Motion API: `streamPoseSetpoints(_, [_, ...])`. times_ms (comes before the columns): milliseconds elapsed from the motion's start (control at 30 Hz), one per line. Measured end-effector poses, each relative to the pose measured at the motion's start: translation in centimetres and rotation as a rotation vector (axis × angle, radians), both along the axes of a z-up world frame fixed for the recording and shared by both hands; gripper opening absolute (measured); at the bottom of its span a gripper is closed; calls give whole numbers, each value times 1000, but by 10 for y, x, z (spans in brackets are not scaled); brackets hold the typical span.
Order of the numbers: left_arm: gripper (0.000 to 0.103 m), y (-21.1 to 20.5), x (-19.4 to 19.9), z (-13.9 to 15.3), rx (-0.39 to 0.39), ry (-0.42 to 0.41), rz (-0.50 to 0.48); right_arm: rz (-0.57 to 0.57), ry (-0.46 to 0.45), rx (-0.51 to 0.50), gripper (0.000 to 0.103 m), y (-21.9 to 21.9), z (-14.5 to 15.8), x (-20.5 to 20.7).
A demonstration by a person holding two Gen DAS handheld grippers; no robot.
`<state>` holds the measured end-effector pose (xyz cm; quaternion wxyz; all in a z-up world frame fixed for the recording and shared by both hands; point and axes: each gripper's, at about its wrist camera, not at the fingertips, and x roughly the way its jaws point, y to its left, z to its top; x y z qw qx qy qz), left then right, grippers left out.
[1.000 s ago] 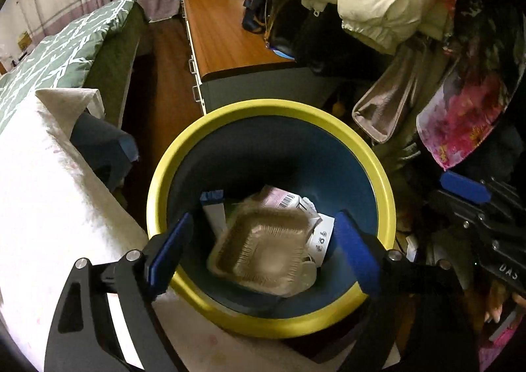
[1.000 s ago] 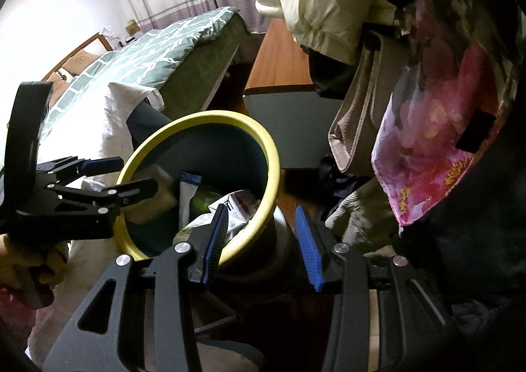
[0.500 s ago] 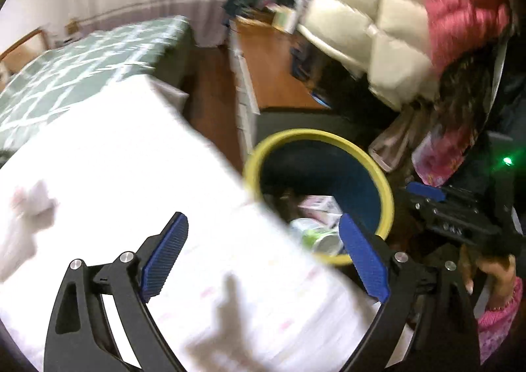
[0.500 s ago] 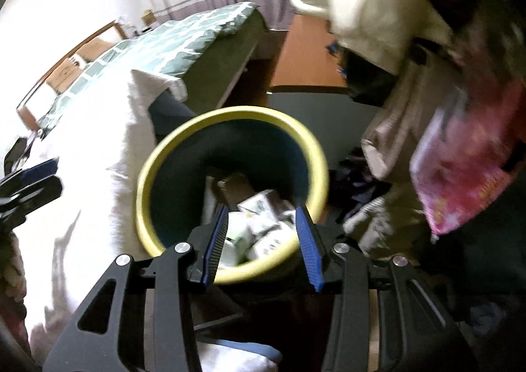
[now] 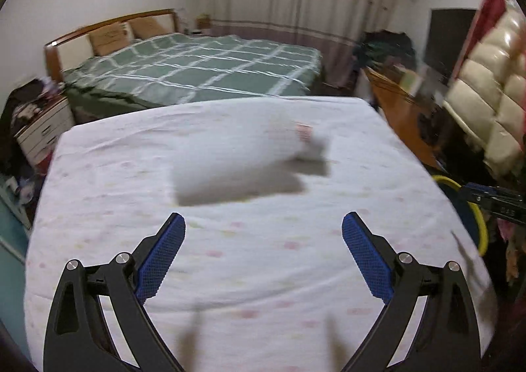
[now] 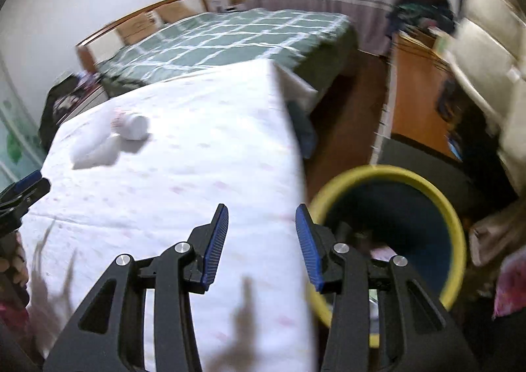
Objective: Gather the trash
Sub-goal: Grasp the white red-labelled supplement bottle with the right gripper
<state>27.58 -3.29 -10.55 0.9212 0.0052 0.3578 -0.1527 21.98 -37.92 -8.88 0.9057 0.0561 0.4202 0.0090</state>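
Right now the left gripper (image 5: 263, 250), black arms w/ blue ribbed pads, hangs over a white cloth-covered table (image 5: 230, 267) dotted w/ faint pink and green specks. Its jaws are spread wide, nothing between them. At about 12 o'clock from those pads, well apart, lies a blurred white crumpled piece of trash (image 5: 230, 158), looks like paper or soft plastic but too smeared to tell, and touching its 2 o'clock end a small white bottle-like item w/ a pink label (image 5: 312, 138), also blurry. Both rest on the cloth.

Behind the table, at 11 o'clock, sits a bed w/ green checked cover (image 5: 197, 73) and wooden headboard.

Off the table's right edge, the round bin w/ yellow rim and dark blue inside (image 6: 394, 207) stands on the floor; some pale scraps show inside, details unclear. The right gripper (image 6: 261, 240), same black and blue build, hovers over the table's right edge, at roughly 9 o'clock of the bin. Its jaws are partly apart, gripping nothing. In the right wrist view the white trash (image 6: 95, 148) and bottle (image 6: 131, 124) lie at 10 o'clock, well apart from it.
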Motion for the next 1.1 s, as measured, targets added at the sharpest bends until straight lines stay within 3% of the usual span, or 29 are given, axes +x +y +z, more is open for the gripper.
streamPoseSetpoints(100, [95, 27, 9, -8, 16, -14, 52, 72, 2, 12, 41, 32, 1, 31])
streamPoseSetpoints(167, [95, 37, 14, -15, -14, 8, 63, 126, 6, -6, 41, 54, 0, 52])
streamPoseSetpoints(333, [95, 38, 19, -21, -26, 25, 53, 256, 16, -53, 41, 97, -7, 94])
streamPoseSetpoints(400, [95, 40, 19, -20, -36, 25, 53, 287, 0, -77, 53, 108, -8, 102])
streamPoseSetpoints(467, [95, 41, 18, -19, -32, 17, 61, 323, -7, -100, 57, 120, -12, 115])
streamPoseSetpoints(533, [95, 41, 16, -19, -20, 11, 69, 342, -10, -114, 57, 126, -14, 125])
streamPoseSetpoints(700, [95, 35, 13, -19, -15, 17, 59, 391, -12, -145, 69, 139, -20, 148])
streamPoseSetpoints(1100, [95, 23, 8, -21, -14, 25, 25, 526, -6, -161, 71, 159, -36, 182])
